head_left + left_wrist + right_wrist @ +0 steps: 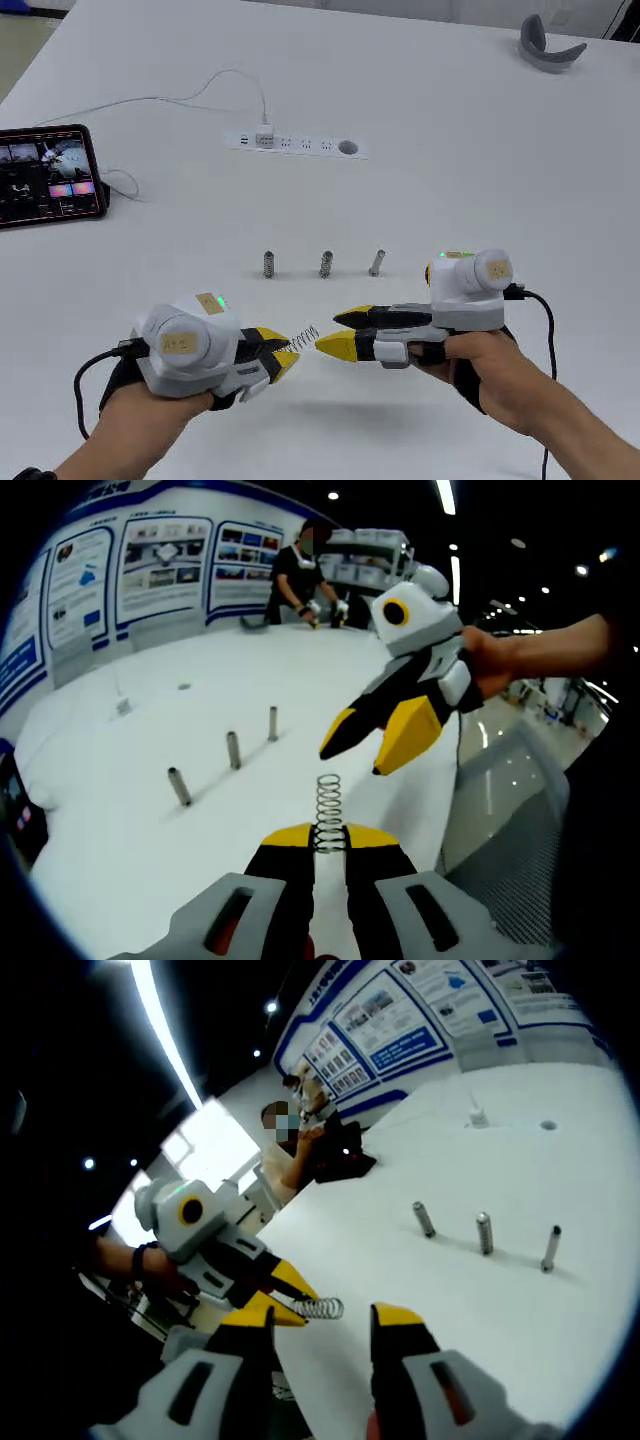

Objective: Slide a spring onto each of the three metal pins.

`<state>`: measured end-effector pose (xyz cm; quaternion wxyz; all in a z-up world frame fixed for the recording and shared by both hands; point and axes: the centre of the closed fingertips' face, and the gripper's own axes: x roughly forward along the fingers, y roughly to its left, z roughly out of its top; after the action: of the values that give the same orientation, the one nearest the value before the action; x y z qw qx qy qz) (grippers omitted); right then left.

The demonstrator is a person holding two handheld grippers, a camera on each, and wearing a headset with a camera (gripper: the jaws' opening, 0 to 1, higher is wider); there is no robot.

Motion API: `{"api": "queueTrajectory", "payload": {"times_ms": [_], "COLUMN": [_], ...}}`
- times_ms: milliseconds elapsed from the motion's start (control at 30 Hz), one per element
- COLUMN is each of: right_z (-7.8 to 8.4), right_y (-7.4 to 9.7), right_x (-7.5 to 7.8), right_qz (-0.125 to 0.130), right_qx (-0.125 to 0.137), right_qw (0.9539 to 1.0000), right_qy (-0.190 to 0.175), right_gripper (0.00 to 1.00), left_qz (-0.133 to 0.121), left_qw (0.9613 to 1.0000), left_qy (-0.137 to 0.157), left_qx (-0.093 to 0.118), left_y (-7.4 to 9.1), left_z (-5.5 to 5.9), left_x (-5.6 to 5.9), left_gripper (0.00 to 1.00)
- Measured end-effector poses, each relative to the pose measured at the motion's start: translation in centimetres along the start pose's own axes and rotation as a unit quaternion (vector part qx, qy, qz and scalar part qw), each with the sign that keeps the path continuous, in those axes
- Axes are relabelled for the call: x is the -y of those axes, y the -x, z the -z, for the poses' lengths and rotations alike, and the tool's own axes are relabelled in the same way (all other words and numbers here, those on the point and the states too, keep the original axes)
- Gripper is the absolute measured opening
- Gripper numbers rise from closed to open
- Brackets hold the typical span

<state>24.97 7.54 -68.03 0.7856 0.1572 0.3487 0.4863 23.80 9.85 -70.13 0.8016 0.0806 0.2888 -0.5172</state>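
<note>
Three metal pins stand in a row on the white table. The left pin (268, 264) and the middle pin (326, 264) each carry a spring. The right pin (377, 262) looks bare and thinner (549, 1248). My left gripper (292, 352) is shut on the end of a loose spring (303, 338), which sticks out forward from its yellow tips (328, 810). My right gripper (328, 332) is open and points at that spring from the right, its jaws a short way off (352, 762). Both grippers hover in front of the pins.
A white power strip (295, 145) with a plugged cable lies behind the pins. A tablet (45, 175) sits at the left edge. A grey curved band (548, 45) lies far right. In the left gripper view a person (300, 570) works at another table.
</note>
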Motion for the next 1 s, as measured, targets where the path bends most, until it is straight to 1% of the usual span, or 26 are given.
{"api": "queueTrajectory", "payload": {"times_ms": [133, 233, 467, 600, 700, 800, 1000], "right_z": [0.0, 0.0, -0.6, -0.5, -0.5, -0.7, -1.1], "right_y": [-0.1, -0.1, 0.1, 0.0, 0.0, 0.1, 0.3], "right_x": [-0.2, 0.0, 0.1, 0.1, -0.4, -0.7, -0.9], "right_qz": [-0.009, -0.012, -0.022, -0.025, -0.035, -0.041, -0.048], "right_qx": [0.001, 0.005, 0.026, 0.03, 0.032, 0.037, 0.045], "right_qw": [0.9999, 0.9998, 0.9983, 0.9978, 0.9971, 0.9968, 0.9959], "right_qy": [-0.008, -0.017, -0.047, -0.053, -0.059, -0.058, -0.063], "right_gripper": [0.34, 0.33, 0.28, 0.25, 0.22, 0.17, 0.16], "left_qz": [0.006, 0.009, 0.015, 0.018, 0.019, 0.021, 0.024], "left_qw": [1.0, 0.9999, 0.9995, 0.9992, 0.999, 0.9989, 0.9986], "left_qy": [-0.005, -0.013, -0.026, -0.031, -0.036, -0.039, -0.043], "left_qx": [0.004, 0.007, 0.014, 0.019, 0.02, 0.019, 0.02], "left_y": [-0.1, -0.1, 0.0, 0.1, 0.1, 0.1, 0.2], "left_z": [-0.6, -1.0, -2.1, -2.7, -2.8, -2.7, -2.9], "left_x": [0.4, 0.7, 1.1, 1.3, 1.3, 1.3, 1.3], "left_gripper": [0.1, 0.1, 0.1, 0.1, 0.1, 0.1, 0.1]}}
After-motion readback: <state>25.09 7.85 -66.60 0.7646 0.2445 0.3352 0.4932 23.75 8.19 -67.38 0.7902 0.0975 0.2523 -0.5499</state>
